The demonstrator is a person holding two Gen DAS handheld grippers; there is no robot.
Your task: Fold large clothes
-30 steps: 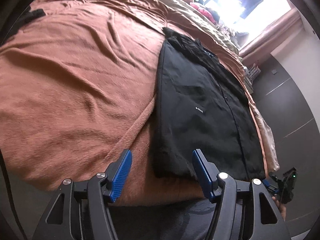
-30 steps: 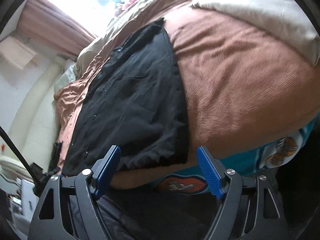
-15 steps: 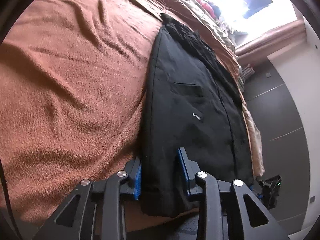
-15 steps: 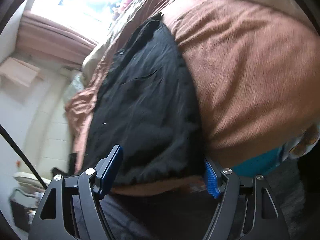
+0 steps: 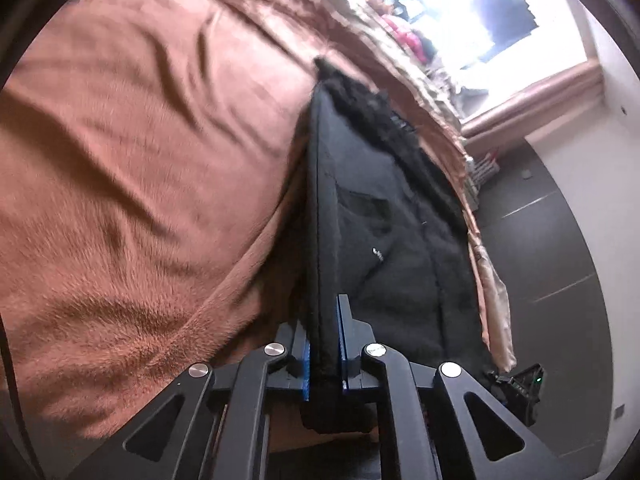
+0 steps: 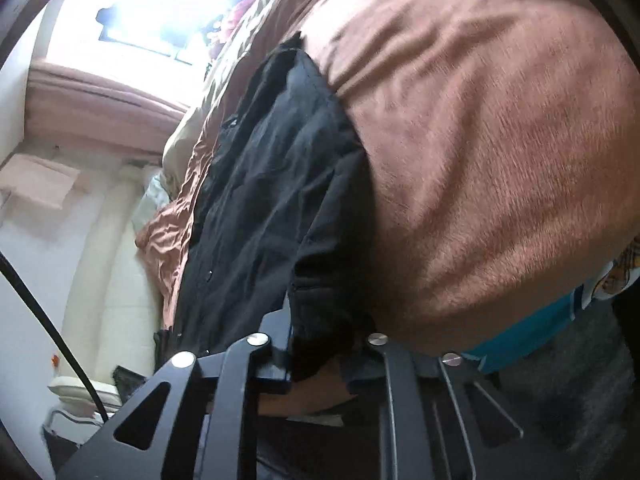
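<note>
A black fleece jacket [image 5: 392, 232] lies lengthwise on a brown blanket, its collar at the far end. My left gripper [image 5: 324, 344] is shut on the jacket's near hem at its left corner, and the pinched edge stands up as a ridge. In the right wrist view the same jacket [image 6: 272, 184] runs away from me. My right gripper [image 6: 320, 344] is shut on the near hem at its right corner; black cloth bunches between the fingers and hides the pads.
The brown blanket [image 5: 132, 168] covers the bed on the left; it also shows in the right wrist view [image 6: 480, 152]. A bright window [image 5: 460, 12] lies beyond the bed. A dark floor [image 5: 560, 248] is on the right. A teal printed sheet [image 6: 528, 336] hangs below the blanket edge.
Both grippers moved forward onto the jacket's near hem and closed on it. The left corner of the hem has lifted off the blanket.
</note>
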